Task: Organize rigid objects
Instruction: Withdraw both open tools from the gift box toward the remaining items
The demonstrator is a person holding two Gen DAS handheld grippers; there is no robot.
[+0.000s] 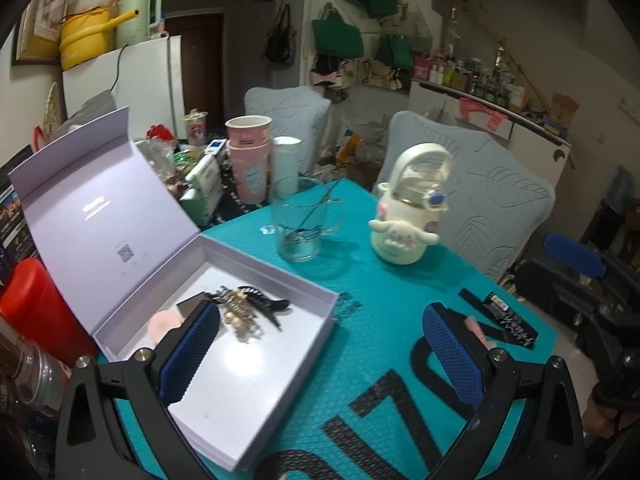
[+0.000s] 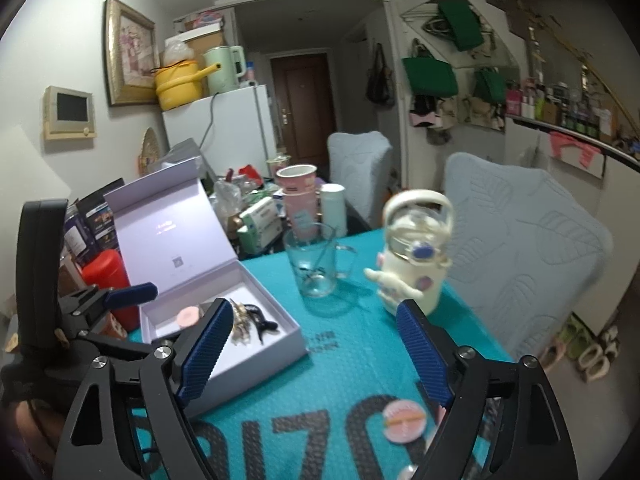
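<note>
Both grippers, left gripper (image 1: pixel 320 356) and right gripper (image 2: pixel 316 356), stand spread and empty; next, square the right over what looks like a pink badge (image 2: pixel 403 420), pinch low, then lift it into the box (image 2: pixel 280 350).

White walls; framed picture (image 2: pixel 129 51) upper left. White fridge (image 2: pixel 224 128). Brown door (image 2: pixel 304 104) down hallway. Two grey chairs (image 2: pixel 520 248) at table's far edge. Green bags (image 2: pixel 430 76) hung on wall.
</note>
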